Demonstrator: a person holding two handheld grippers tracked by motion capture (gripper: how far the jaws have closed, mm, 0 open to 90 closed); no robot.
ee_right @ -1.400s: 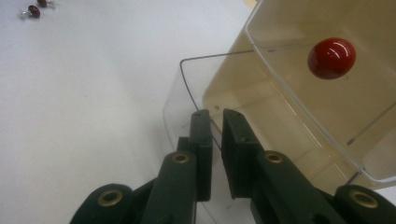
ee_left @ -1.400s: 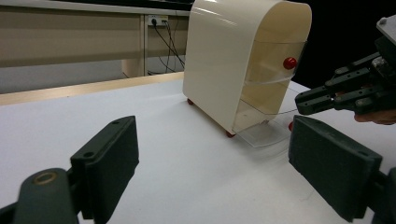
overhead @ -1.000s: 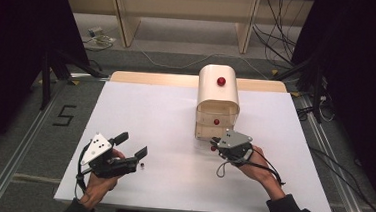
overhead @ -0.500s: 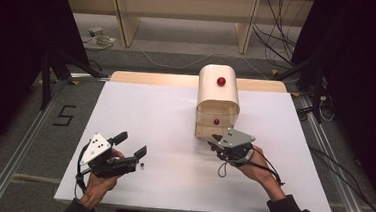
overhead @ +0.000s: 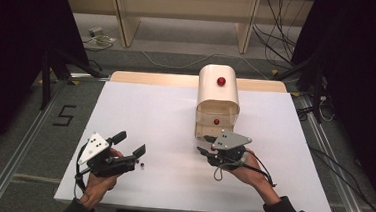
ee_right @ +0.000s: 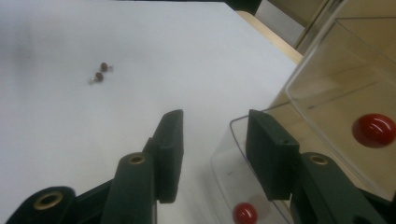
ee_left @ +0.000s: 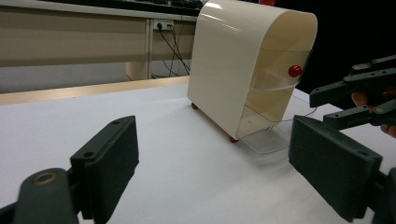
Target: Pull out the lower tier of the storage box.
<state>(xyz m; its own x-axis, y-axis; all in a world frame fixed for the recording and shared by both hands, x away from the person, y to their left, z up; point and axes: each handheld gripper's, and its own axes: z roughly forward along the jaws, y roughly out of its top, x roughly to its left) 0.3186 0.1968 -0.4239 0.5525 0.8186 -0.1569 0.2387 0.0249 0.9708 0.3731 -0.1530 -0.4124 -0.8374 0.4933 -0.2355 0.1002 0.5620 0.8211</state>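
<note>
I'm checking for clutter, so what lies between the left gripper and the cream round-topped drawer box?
Bare white tabletop, seen in the high view; the left gripper and the cream round-topped drawer box have nothing between them.

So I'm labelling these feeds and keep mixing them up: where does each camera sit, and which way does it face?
High view: above the person's side, facing forward and down on the table; both forearms show.
Left gripper view: on the left gripper, facing the cream cabinet; its open jaws show.
Right gripper view: on the right gripper, at the clear drawer; its parted jaws show.
Shared: the cabinet's red knob.
</note>
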